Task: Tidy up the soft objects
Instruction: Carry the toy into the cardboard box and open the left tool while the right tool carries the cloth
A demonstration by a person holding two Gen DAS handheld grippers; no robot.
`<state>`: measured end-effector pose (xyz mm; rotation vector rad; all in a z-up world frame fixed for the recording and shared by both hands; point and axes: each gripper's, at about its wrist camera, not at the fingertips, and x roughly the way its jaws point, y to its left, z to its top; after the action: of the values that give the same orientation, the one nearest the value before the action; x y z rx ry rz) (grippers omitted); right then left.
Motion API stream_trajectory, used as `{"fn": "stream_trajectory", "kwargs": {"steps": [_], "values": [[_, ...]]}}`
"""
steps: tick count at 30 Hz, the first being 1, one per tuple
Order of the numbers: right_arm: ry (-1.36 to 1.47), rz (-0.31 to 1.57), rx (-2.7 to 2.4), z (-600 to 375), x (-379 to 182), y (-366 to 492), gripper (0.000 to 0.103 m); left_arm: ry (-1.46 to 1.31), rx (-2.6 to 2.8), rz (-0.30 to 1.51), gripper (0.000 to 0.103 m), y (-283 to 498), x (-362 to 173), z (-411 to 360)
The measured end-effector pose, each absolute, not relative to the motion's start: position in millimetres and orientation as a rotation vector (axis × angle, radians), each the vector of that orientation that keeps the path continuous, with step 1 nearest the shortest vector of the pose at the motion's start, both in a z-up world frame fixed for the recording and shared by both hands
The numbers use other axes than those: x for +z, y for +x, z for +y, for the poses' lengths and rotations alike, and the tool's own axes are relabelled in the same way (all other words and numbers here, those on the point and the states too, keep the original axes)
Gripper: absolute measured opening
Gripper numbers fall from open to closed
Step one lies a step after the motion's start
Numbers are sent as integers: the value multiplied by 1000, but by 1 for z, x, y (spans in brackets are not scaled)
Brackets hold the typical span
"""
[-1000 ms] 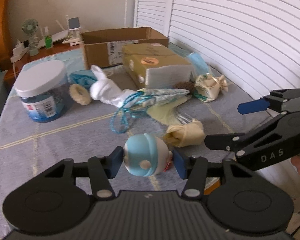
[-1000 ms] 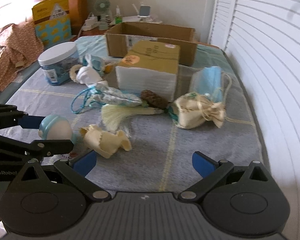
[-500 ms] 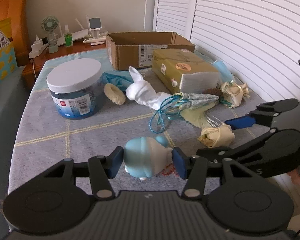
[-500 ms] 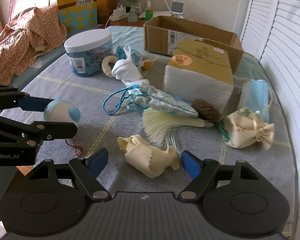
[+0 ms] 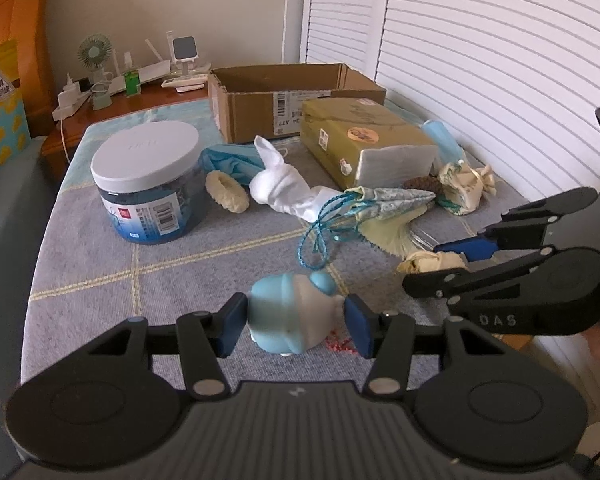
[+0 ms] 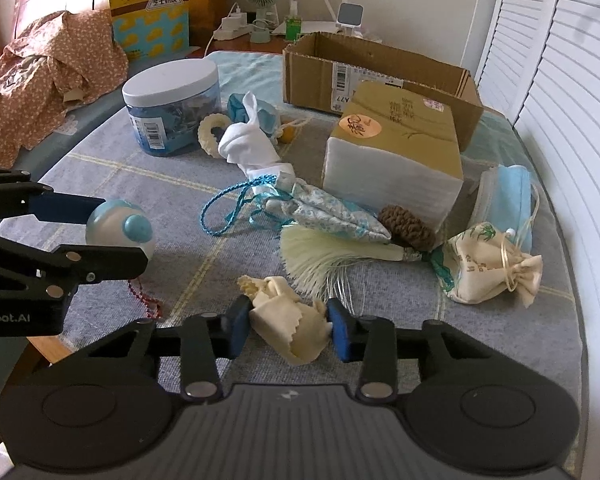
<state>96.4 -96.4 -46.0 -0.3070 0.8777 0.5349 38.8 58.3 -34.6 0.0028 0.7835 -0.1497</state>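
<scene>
Soft toy, round, blue-and-white plush (image 5: 296,316), low centre of frame, pinched by the left gripper (image 5: 295,325).
Right gripper (image 6: 286,326) clamps the cream crumpled cloth pouch (image 6: 288,320), bottom centre, probably bound for the open cardboard box (image 6: 380,76).

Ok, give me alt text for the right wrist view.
The right gripper is closed on a crumpled cream cloth pouch on a grey bedspread. At left, the left gripper holds a blue-and-white toy.
</scene>
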Motion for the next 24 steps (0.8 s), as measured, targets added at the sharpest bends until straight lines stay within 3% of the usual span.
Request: {"fn": "stream_trajectory", "kwargs": {"steps": [24], "values": [[-267,787,542,-118,18,138,36,93,-222,804,52,76,15,65]]}}
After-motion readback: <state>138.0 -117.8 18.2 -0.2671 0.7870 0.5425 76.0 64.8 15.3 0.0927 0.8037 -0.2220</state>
